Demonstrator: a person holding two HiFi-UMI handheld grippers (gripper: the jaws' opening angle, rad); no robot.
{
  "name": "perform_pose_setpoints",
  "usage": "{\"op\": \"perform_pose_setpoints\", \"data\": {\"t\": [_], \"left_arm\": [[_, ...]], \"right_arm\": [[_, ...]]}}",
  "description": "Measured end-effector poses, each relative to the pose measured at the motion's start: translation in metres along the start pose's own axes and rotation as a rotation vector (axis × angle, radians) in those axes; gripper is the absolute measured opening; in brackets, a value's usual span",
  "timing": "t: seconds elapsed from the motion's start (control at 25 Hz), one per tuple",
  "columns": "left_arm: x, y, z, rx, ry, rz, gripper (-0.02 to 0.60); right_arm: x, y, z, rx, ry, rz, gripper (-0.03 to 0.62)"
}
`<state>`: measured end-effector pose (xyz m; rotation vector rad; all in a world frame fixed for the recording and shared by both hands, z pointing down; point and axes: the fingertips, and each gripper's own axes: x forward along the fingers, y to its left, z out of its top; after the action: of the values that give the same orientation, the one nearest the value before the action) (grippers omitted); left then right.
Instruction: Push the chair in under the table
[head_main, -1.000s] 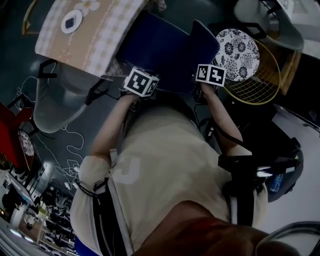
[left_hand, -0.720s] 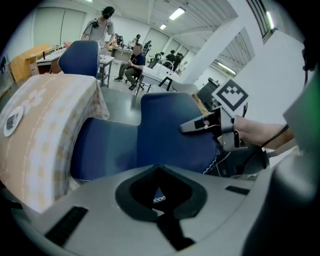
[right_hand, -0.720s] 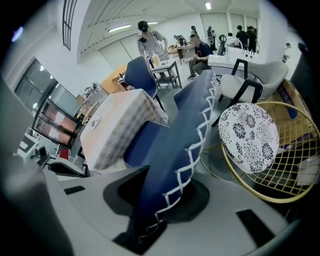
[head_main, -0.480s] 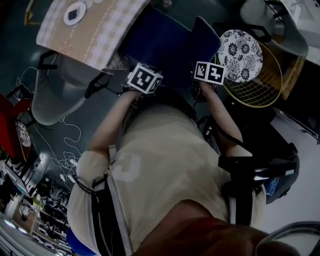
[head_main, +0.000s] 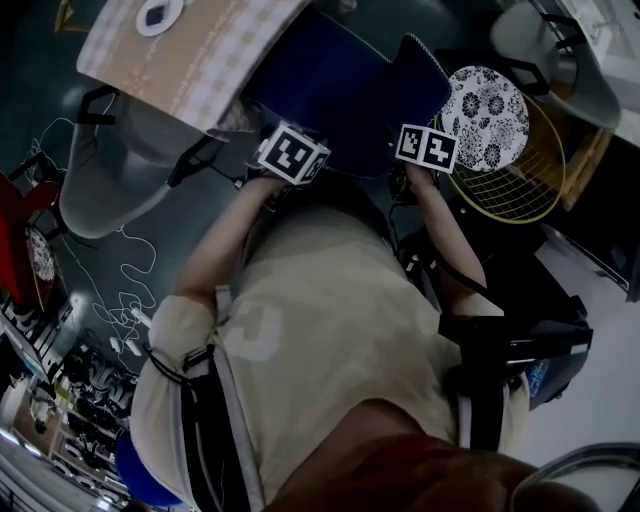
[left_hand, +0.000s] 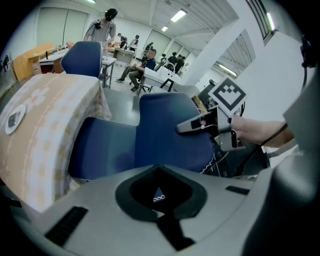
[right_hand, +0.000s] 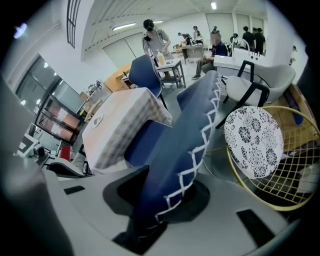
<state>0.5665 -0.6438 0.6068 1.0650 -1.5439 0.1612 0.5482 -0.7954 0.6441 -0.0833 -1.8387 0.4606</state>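
Left gripper (head_main: 291, 155) and right gripper (head_main: 427, 147) show in our head view mostly as marker cubes, both at the near edge of the blue chair (head_main: 340, 88). The chair's seat runs in under the edge of the checked, cloth-covered surface (head_main: 170, 50). Just to the chair's right stands a floral cushion (head_main: 485, 118) on a yellow wire seat (head_main: 520, 185). A grey chair (head_main: 105, 185) is on the left.

From the left gripper view, we see the left gripper (left_hand: 159, 172) with its jaws pressed together and nothing between them. It points at the chair (left_hand: 165, 132) backrest (whether the tips touch it we cannot tell). The surface (left_hand: 40, 125) overhangs the seat on the left. The right gripper (left_hand: 189, 126) reaches onto the backrest's far edge.

From the right gripper view, we find the right gripper (right_hand: 170, 186) closed on the chair (right_hand: 192, 125). The backrest's white-stitched edge fills the gap between its jaws. The surface (right_hand: 120, 125) covers part of the seat, and the floral cushion (right_hand: 252, 140) sits close on the right.
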Motion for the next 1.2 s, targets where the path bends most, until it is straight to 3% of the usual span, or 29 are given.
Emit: {"op": "perform_pose_setpoints", "data": {"t": [0.8, 1.2], "left_arm": [[0.007, -0.016, -0.012, 0.018, 0.015, 0.002, 0.009], [0.006, -0.011, -0.043, -0.085, 0.006, 0.039, 0.009]], "right_arm": [[0.008, -0.002, 0.026, 0.057, -0.043, 0.016, 0.103], [0.009, -0.001, 0.031, 0.087, -0.05, 0.029, 0.103]]}}
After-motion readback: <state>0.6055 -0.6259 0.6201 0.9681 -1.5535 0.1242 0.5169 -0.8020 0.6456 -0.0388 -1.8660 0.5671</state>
